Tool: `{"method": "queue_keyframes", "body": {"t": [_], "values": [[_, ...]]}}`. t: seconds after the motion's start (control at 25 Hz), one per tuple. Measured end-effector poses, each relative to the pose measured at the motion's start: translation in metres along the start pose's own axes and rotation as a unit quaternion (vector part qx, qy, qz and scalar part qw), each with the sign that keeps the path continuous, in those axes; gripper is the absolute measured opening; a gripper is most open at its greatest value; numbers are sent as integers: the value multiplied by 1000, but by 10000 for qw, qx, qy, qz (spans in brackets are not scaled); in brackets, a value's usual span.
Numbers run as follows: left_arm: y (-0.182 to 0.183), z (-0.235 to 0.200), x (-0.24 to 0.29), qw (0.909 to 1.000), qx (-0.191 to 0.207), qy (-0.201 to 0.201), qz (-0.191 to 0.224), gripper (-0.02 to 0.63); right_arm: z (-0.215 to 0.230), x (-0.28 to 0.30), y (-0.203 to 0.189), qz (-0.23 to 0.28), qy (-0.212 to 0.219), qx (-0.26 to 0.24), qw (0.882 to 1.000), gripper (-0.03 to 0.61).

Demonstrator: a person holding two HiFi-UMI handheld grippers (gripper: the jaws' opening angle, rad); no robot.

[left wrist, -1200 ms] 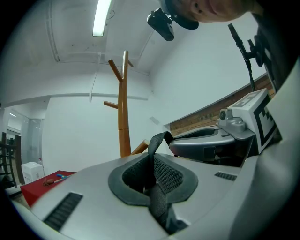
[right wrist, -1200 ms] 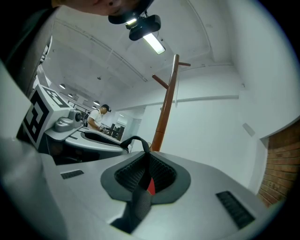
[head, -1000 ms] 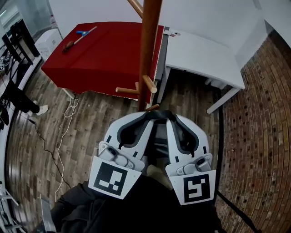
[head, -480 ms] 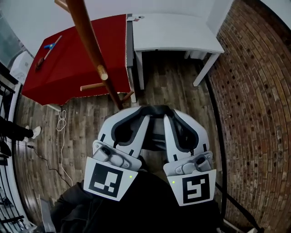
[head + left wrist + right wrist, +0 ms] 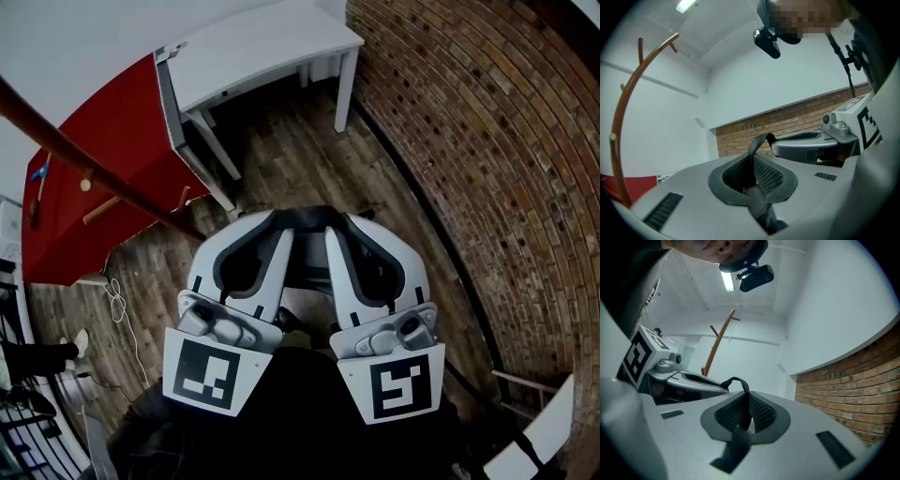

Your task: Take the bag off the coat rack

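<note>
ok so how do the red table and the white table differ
The red table is draped in cloth that hides its legs; the white table shows bare white legs. The red table carries a small blue item near one end; the white table stands nearer the brick wall. Both stand side by side on the wooden floor.

Lab space, white table (image 5: 262,47), brick wall (image 5: 487,141)
</note>
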State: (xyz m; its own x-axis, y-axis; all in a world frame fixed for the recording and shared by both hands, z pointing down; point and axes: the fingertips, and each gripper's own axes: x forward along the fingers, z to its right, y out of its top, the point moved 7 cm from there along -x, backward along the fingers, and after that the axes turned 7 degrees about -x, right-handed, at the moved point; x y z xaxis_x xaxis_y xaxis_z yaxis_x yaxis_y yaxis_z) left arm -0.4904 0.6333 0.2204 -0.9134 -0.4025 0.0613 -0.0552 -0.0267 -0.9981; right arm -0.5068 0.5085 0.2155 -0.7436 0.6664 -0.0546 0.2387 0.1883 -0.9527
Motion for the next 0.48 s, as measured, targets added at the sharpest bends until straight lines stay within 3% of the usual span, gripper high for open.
{"method": "queue_keyframes", "body": {"t": [0.24,0.48], "values": [[4,90,34,9947,-31,-1030,-14,37,51,-86,-9,-385,-977,-29,9945,34],[8,183,56,9769,74,-2134,-36,37,87,-179,-15,-695,-2055,-15,9762,34]]}}
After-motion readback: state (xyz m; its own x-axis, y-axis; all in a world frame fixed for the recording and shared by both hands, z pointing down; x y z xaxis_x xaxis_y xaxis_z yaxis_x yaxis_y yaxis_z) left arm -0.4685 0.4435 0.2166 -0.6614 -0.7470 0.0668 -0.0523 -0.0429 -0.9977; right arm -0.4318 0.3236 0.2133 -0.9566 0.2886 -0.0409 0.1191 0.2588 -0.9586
